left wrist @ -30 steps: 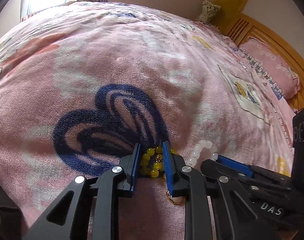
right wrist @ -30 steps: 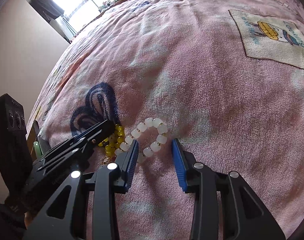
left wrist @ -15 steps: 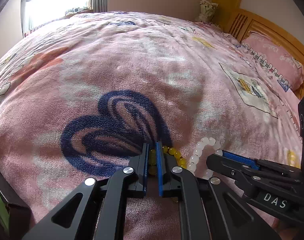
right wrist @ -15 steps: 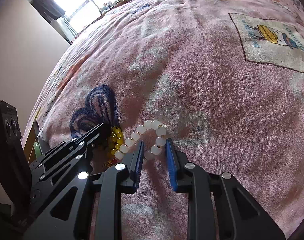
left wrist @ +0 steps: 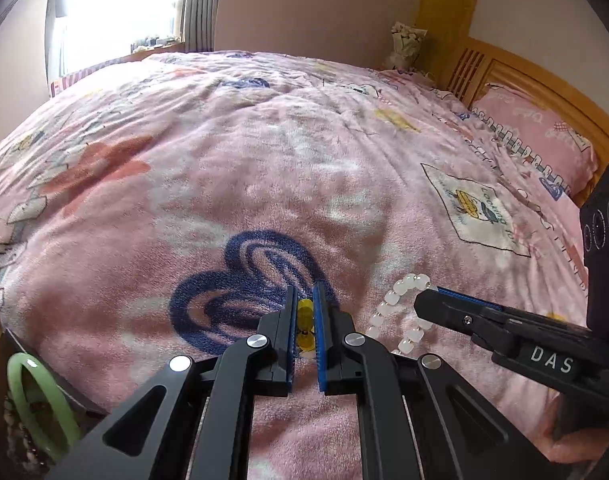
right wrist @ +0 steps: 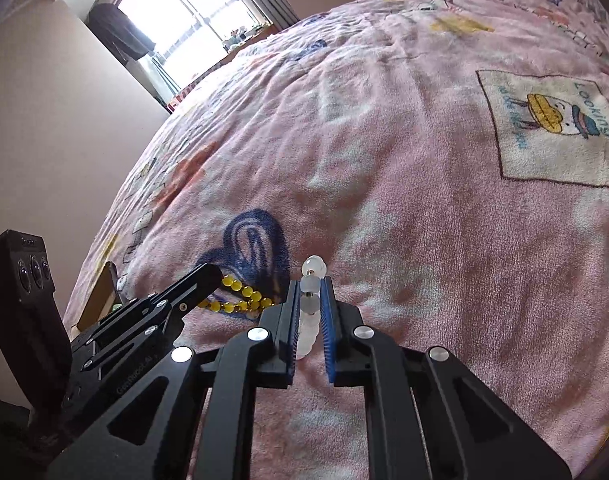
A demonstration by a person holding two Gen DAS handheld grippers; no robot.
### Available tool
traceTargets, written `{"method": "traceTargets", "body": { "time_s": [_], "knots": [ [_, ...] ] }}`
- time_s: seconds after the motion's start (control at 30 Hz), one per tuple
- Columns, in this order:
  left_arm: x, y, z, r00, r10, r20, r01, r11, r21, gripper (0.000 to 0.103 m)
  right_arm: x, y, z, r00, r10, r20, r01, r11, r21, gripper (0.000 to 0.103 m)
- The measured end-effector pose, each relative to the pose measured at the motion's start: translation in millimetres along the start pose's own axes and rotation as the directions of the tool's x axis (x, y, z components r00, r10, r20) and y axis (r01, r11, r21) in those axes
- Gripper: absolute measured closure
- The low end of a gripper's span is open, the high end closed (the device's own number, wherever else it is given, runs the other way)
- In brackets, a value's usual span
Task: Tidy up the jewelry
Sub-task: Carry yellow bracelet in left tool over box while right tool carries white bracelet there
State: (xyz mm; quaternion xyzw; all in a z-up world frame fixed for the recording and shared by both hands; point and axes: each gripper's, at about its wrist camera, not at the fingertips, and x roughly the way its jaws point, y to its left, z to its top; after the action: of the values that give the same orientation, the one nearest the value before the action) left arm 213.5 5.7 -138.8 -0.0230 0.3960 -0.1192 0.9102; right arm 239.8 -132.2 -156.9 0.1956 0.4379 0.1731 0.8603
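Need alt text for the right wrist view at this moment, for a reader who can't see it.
The right gripper is shut on a white bead bracelet above a pink blanket. At lower left, the left gripper holds a yellow bead bracelet near a dark blue heart print. A bright window sits at the far end.

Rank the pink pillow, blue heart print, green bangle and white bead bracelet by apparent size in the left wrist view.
1. blue heart print
2. pink pillow, though it lies farther off
3. green bangle and white bead bracelet look alike; the bangle is partly cut off.
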Motion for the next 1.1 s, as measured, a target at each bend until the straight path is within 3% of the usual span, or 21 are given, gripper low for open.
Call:
{"method": "traceTargets", "body": {
  "time_s": [0.3,0.6,0.87,1.1],
  "knots": [
    [-65,15,12,0.993,0.032,0.109,-0.033,0.999,0.000,0.094,-29,20,10,0.997,0.036,0.065,-0.034,0.999,-0.027,0.092],
    [-141,30,16,0.967,0.131,0.220,-0.129,0.991,-0.023,0.094,-39,56,15,0.989,0.120,0.082,-0.115,0.992,-0.058,0.092],
    [-189,64,5,0.927,0.245,0.284,-0.222,0.969,-0.110,0.094,-44,126,8,0.976,0.205,0.072,-0.193,0.970,-0.148,0.092],
    [-209,94,-5,0.917,0.282,0.284,-0.237,0.954,-0.182,0.094,-46,194,-5,0.960,0.275,0.052,-0.256,0.939,-0.229,0.092]
  ]
}}
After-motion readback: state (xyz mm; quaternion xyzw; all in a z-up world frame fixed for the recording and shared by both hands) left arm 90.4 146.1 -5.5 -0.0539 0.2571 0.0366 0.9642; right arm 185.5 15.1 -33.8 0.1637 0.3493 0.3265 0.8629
